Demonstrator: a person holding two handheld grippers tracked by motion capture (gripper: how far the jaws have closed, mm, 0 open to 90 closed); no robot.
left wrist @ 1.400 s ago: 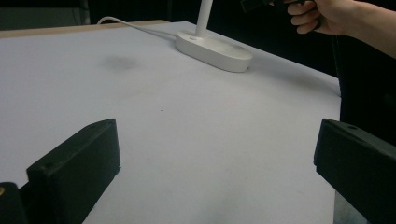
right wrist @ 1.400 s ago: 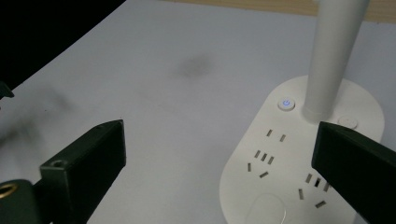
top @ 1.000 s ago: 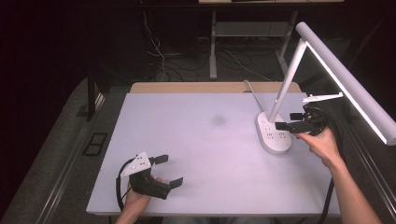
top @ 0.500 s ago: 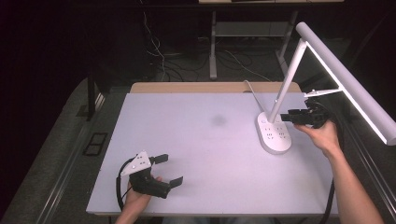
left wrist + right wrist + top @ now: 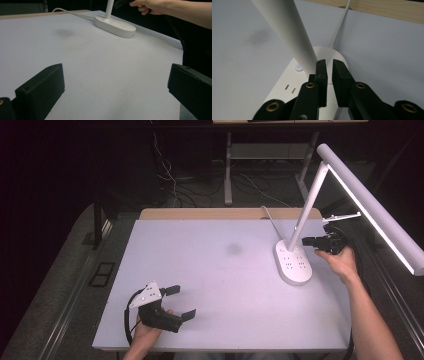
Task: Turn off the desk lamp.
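Now the white lamp (image 5: 295, 262) stands at the bench's (image 5: 210, 280) right side, oval base with sockets, slanted pole, cord (image 5: 340, 23) behind. Right gripper (image 5: 312, 240) has just been closing, nearly shut beside the pole, holding nothing. Left gripper (image 5: 177, 302) rests wide open, empty.

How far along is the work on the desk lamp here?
Early stage. Done: the right gripper has been brought to the lamp, and its jaws have just been closing; they stand nearly together with nothing between them, over the base beside the stem. In hand: lining up near the lit power button. Left: any press or move of the lamp. The left gripper rests open near the table's front edge.
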